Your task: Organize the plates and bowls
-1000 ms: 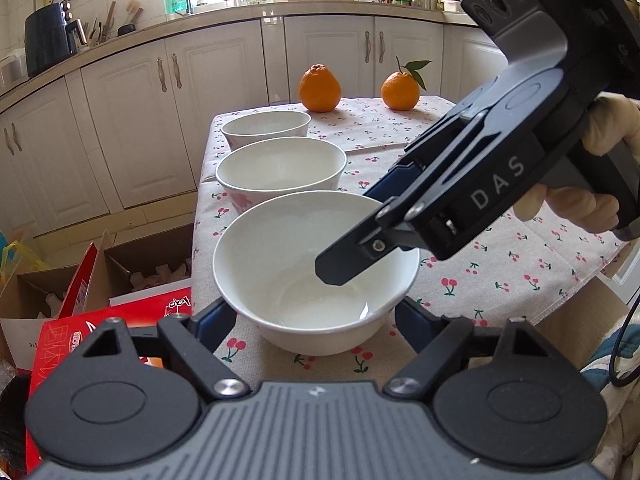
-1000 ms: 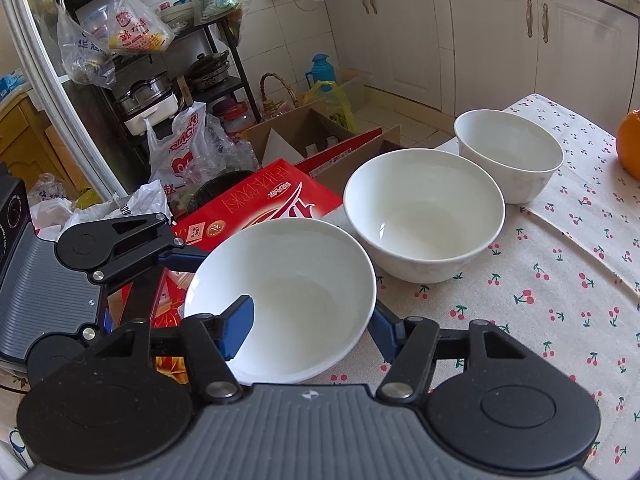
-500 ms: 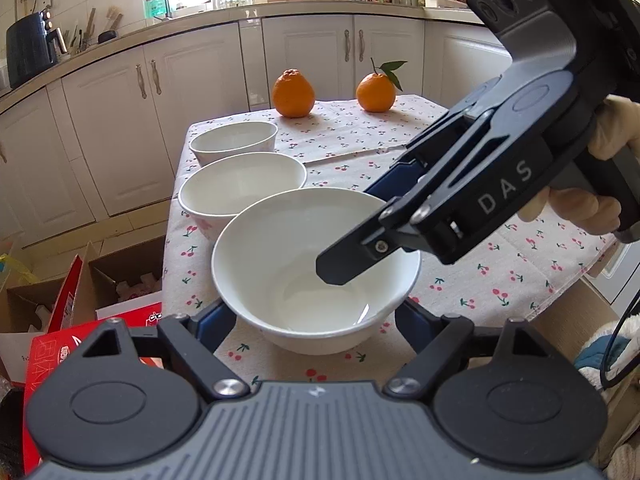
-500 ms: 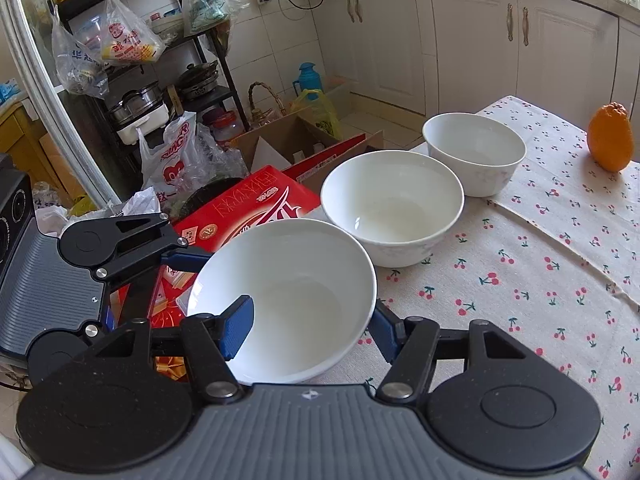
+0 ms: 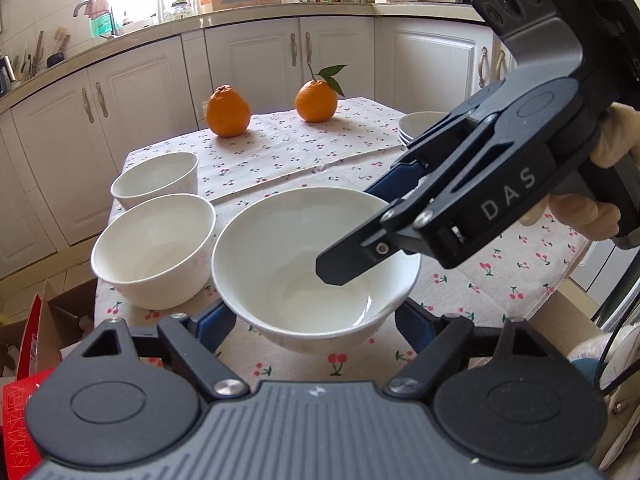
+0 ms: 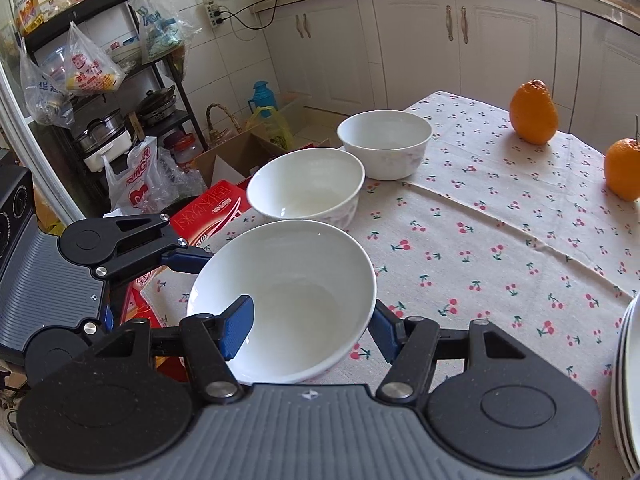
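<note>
right tongs (image 6: 308,330) "DAS" pinch bowl (image 6: 296,296) rim | left tongs (image 5: 316,320) spread around bowl

We see three bowls in a row along the counter's (image 5: 500,280) left edge: the near bowl (image 5: 296,280) between our two grippers, the middle bowl (image 5: 154,248) just behind and left of it, the far bowl (image 5: 156,178) behind that. Two oranges (image 5: 228,111) sit apart at the far edge. Plates (image 6: 628,392) are stacked on the right side. Boxes (image 6: 208,210) lie on the floor left of the counter.
</note>
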The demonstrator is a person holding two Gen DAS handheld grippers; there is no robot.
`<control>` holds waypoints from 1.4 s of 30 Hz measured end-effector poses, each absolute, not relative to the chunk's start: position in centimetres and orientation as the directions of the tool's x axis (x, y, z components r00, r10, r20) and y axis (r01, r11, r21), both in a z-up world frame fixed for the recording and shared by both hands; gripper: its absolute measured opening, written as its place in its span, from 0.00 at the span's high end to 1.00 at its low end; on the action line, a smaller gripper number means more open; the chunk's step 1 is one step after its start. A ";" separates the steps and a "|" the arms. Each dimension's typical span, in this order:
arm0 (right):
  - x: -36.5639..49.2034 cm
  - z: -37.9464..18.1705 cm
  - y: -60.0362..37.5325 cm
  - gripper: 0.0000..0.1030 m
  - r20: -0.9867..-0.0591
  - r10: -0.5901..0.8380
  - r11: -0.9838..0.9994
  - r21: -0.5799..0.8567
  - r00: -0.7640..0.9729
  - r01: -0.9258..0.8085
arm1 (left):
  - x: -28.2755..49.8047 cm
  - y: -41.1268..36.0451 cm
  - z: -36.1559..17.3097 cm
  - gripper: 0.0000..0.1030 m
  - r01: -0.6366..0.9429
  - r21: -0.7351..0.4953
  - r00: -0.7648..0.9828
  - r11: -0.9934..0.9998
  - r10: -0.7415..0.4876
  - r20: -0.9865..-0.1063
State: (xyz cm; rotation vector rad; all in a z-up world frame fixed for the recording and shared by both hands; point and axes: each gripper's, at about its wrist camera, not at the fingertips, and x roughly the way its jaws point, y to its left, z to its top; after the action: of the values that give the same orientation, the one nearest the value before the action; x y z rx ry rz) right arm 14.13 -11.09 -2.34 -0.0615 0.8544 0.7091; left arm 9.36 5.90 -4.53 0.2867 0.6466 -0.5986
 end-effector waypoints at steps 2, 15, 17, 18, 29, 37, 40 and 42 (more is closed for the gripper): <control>14.1 -2.3 -12.0 0.34 -0.709 0.535 0.786 0.219 0.460 -0.578 | 9.7 5.1 -4.6 0.17 0.618 0.068 0.631 0.783 -0.443 -0.636; 14.6 -2.9 -16.2 0.34 -0.718 0.471 0.850 0.212 0.513 -0.483 | 11.7 1.2 -5.2 0.17 0.693 0.062 0.579 0.718 -0.503 -0.641; 14.7 -3.0 -16.4 0.34 -0.720 0.463 0.855 0.211 0.516 -0.473 | 11.9 0.9 -5.4 0.17 0.699 0.063 0.575 0.713 -0.506 -0.643; 14.7 -3.1 -16.5 0.34 -0.721 0.461 0.857 0.212 0.517 -0.469 | 11.9 0.7 -5.4 0.17 0.702 0.064 0.572 0.710 -0.507 -0.644; 15.2 -3.7 -17.4 0.34 -0.731 0.426 0.882 0.204 0.533 -0.425 | 13.0 -0.3 -5.9 0.17 0.722 0.064 0.556 0.689 -0.522 -0.646; 15.4 -3.9 -17.9 0.34 -0.738 0.410 0.891 0.198 0.537 -0.408 | 13.4 -0.8 -6.2 0.17 0.728 0.052 0.546 0.683 -0.533 -0.647; 15.6 -4.1 -17.9 0.34 -0.741 0.405 0.893 0.196 0.535 -0.405 | 13.5 -0.8 -6.3 0.17 0.729 0.050 0.544 0.683 -0.533 -0.648; 15.6 -4.2 -17.9 0.34 -0.743 0.404 0.894 0.196 0.534 -0.404 | 13.4 -0.8 -6.3 0.17 0.728 0.049 0.544 0.684 -0.533 -0.648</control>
State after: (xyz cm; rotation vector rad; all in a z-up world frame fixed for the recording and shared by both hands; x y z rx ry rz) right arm 15.63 -17.88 -4.17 0.0009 0.8855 0.4816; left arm 13.45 -0.77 -6.28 0.3319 0.6454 -0.7643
